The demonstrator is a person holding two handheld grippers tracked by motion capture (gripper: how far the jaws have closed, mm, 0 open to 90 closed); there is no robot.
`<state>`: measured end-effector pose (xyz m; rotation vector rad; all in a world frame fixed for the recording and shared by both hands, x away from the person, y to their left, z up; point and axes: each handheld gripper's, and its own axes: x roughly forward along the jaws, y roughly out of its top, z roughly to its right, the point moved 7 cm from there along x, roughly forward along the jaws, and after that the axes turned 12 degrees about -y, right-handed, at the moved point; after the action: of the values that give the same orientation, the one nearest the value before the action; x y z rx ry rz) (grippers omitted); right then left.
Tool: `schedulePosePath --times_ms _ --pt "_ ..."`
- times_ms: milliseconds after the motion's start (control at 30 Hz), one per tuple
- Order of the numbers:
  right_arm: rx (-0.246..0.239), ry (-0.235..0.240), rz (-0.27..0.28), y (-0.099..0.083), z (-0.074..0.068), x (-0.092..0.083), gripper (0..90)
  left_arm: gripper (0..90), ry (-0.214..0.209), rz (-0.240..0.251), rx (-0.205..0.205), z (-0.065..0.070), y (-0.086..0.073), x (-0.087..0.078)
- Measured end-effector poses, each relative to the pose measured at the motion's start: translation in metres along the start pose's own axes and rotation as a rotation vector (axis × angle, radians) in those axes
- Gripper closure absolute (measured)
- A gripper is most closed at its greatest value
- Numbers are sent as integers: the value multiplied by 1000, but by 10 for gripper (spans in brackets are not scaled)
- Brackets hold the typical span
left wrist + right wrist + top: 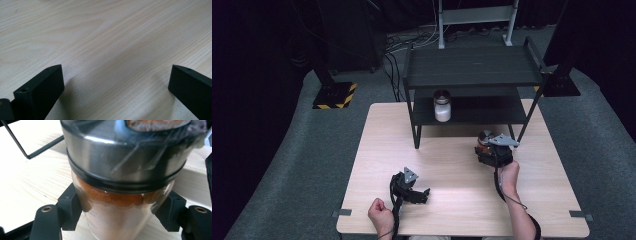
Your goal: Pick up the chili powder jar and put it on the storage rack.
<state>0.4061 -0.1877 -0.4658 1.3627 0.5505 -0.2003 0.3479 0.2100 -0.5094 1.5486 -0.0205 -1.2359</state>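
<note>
In the right gripper view a glass spice jar (117, 215) with orange-red powder and a steel lid (120, 162) stands between the two black jaws, which press on its sides: my right gripper (117, 213) is shut on it. From above, that gripper (492, 146) sits by the shelf's front right leg, with the jar's lid (484, 136) just showing. My left gripper (424, 192) rests low over the table's front, jaws wide apart. Its own view has bare wood between the fingers (42, 92). A second jar (442, 106) with white contents stands on the shelf's lower level.
A black two-level shelf (472, 67) stands at the back of the light wooden table (377, 150). Its thin legs (416, 131) come down near the right gripper. Cables and stands lie on the grey floor behind.
</note>
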Motion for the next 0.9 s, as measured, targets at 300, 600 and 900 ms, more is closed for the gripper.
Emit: schedulePosePath --times_ms 300,600,900 --pt "-5 0 -1 3 2 -1 311 1 1 1 0 0 0 0" --pt "-12 3 -8 5 3 -3 311 1 -9 -1 8 0 3 4" --pt "-7 0 -6 4 5 -6 311 1 -24 -6 24 0 5 6"
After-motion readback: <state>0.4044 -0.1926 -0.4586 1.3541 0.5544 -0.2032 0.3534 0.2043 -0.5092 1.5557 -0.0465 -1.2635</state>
